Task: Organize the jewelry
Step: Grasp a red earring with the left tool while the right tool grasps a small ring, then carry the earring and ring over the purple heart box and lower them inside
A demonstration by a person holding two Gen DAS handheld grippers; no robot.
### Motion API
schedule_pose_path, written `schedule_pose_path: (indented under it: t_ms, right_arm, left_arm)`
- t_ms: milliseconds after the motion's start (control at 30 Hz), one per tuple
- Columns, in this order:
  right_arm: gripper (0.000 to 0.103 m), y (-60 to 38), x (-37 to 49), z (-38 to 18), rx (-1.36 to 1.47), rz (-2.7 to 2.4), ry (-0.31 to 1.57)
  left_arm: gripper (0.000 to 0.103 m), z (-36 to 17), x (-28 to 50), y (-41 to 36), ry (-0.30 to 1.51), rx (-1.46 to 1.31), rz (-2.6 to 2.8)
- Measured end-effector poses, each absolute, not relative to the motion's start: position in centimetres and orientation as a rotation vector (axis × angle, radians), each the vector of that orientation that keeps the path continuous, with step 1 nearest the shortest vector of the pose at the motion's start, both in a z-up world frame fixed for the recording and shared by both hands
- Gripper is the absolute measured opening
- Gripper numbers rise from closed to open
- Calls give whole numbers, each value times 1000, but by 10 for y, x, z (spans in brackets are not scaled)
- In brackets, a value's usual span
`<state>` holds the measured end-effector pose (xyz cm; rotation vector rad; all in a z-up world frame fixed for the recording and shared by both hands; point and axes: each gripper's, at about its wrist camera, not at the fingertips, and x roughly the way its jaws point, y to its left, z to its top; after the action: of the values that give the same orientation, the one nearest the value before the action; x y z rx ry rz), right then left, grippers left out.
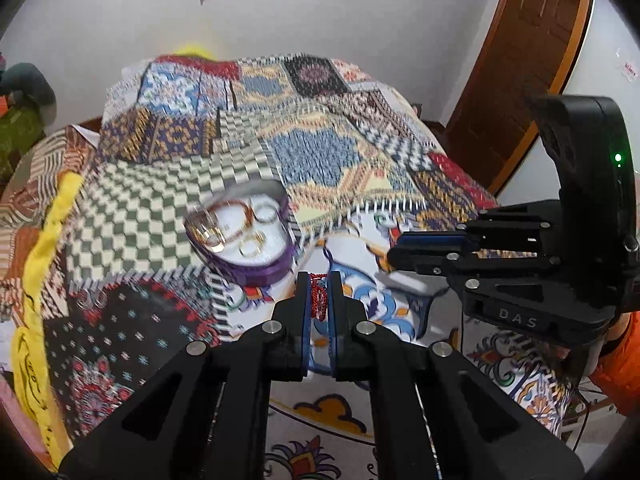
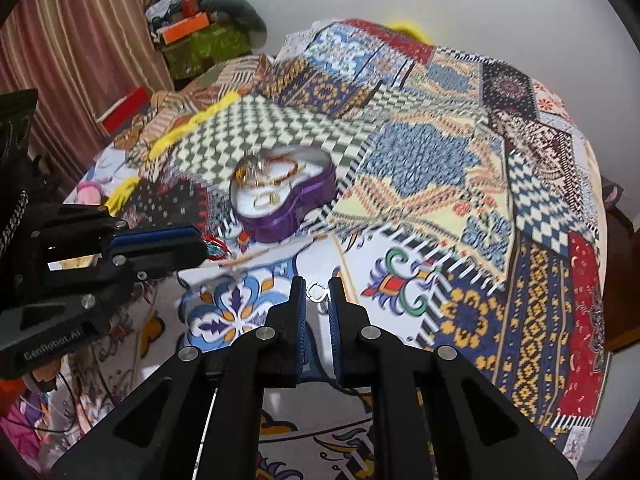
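- Jewelry sits in a purple heart-shaped tin [image 1: 244, 236] on a bed under a patchwork bedspread [image 1: 328, 160]; in the left wrist view the tin lies at 11 o'clock from the left claw [image 1: 319, 280], just beyond its tips.
- Inside the tin's white lining, gold bangles [image 1: 224, 220] crowd the far side and two gold rings [image 1: 252, 246] lie near the front, all softened by motion blur.
- The left claw is nearly closed, its blue-padded fingers pinching a red beaded piece [image 1: 319, 300] that hangs between them.
- In the right wrist view the right claw [image 2: 317, 286] stands narrowly parted around a small silver ring [image 2: 316, 291]; whether the pads actually touch the ring cannot be told.
- From that same view the tin [image 2: 288, 200] lies at 11 o'clock, well beyond the fingertips, with the left claw entering from 9 o'clock and the red piece [image 2: 216, 247] showing at its tip.
- A yellow cloth [image 1: 44, 248] runs along the bedspread's edge at 9 o'clock in the left wrist view, and a brown wooden door [image 1: 528, 48] stands at 2 o'clock.
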<state>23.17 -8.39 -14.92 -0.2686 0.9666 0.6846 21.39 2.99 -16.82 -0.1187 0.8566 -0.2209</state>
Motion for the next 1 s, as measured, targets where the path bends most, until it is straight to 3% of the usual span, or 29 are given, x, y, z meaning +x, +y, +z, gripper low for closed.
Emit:
schedule_pose_path:
  t_ms: [500,1000]
  right_arm:
    - [10,-64,246,-102,-194,713,838]
    - [10,-23,276,-134,-191,757,926]
  left_arm:
    - [5,-130,226,60,744,-137,-145]
    - [5,-164,264,85,798,-187,-93]
